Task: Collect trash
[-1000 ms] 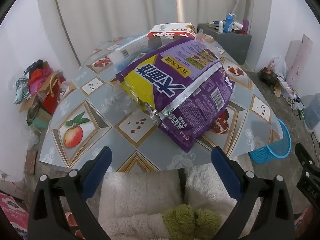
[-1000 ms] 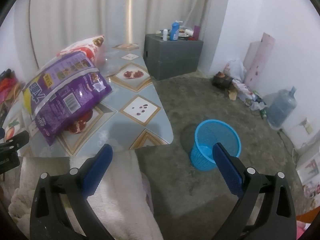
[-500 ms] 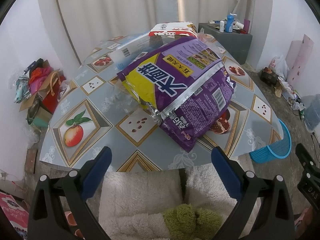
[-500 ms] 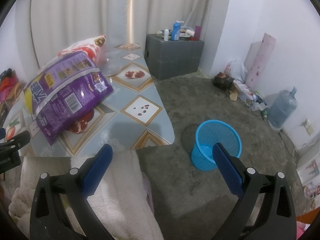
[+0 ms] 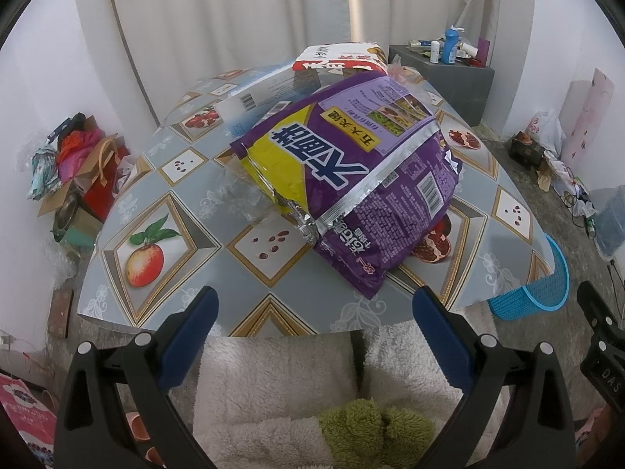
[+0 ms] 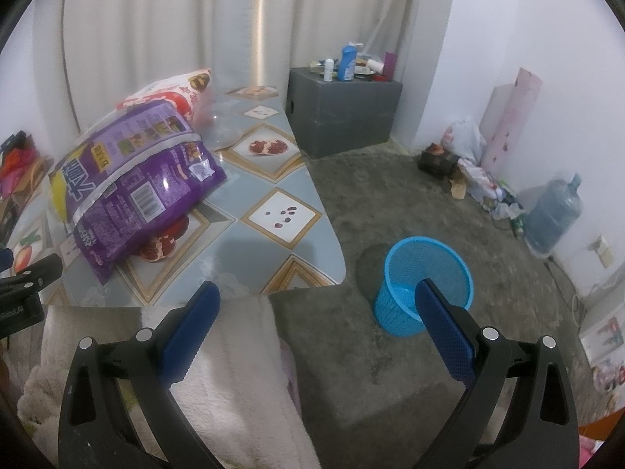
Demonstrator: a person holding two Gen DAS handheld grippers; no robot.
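Two hand-held grippers sit wide open with nothing in them: my left hand-held gripper faces the table, where the purple bag lies on a red-and-white bag. My right hand-held gripper hangs beside the table, near the blue basket on the floor.

Black tool frames w/ silver screws, blue ribbed pads, fluffy white trousers

Purple bag: large white Chinese characters, upside down; barcode beside its silver seam.
Right gripper body, right of the purple bag: "DAS".
Red-white bag, behind the purple bag: print unreadable.
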